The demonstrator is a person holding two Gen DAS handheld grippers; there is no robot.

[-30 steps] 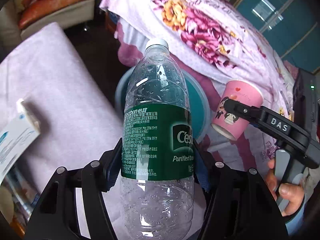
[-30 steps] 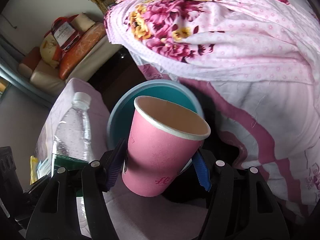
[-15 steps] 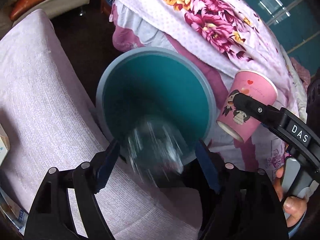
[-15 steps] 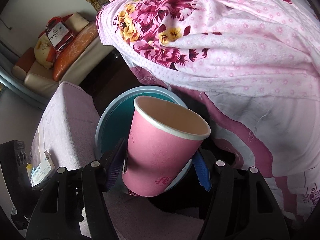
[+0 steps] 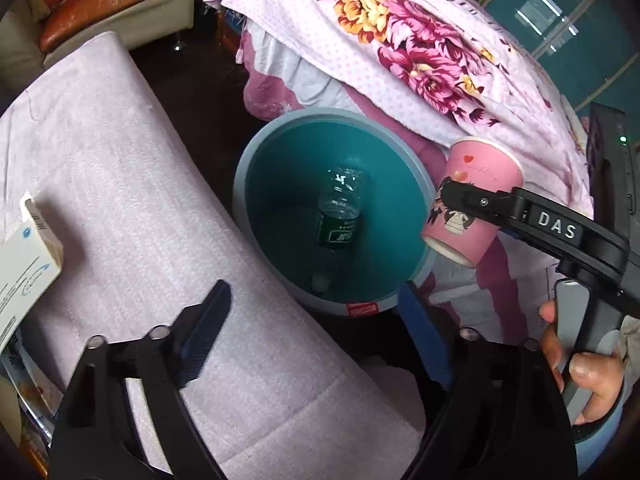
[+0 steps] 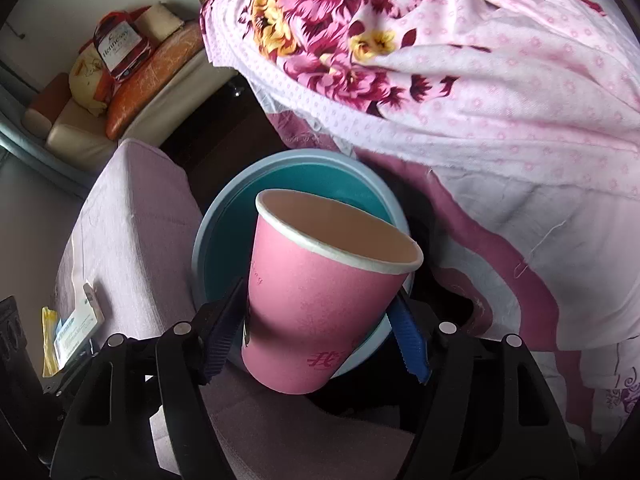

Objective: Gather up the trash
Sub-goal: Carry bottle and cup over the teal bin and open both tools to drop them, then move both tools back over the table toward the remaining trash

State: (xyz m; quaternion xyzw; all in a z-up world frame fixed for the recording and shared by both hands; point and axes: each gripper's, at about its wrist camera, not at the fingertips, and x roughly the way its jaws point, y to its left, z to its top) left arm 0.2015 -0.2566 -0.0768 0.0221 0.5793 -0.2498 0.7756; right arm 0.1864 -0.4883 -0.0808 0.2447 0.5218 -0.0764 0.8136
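Observation:
A teal bin (image 5: 280, 184) with a grey-blue rim stands on the floor between a pink-covered seat and a floral bed. An empty clear bottle (image 5: 339, 210) with a green label lies at the bin's bottom. My left gripper (image 5: 316, 304) is open and empty, just above the bin's near rim. My right gripper (image 6: 320, 316) is shut on a pink paper cup (image 6: 320, 304), held upright over the bin (image 6: 224, 224). The cup also shows in the left wrist view (image 5: 468, 204), at the bin's right rim.
A pink towel-covered seat (image 5: 120, 200) lies left of the bin, with a white box (image 5: 24, 256) at its left edge. A floral quilt (image 5: 420, 48) drapes over the bed on the right. A sofa with orange cushions (image 6: 152, 64) stands at the back.
My left gripper opened and let go of the bottle, which fell into the bin. My right gripper moved closer over the bin with the cup.

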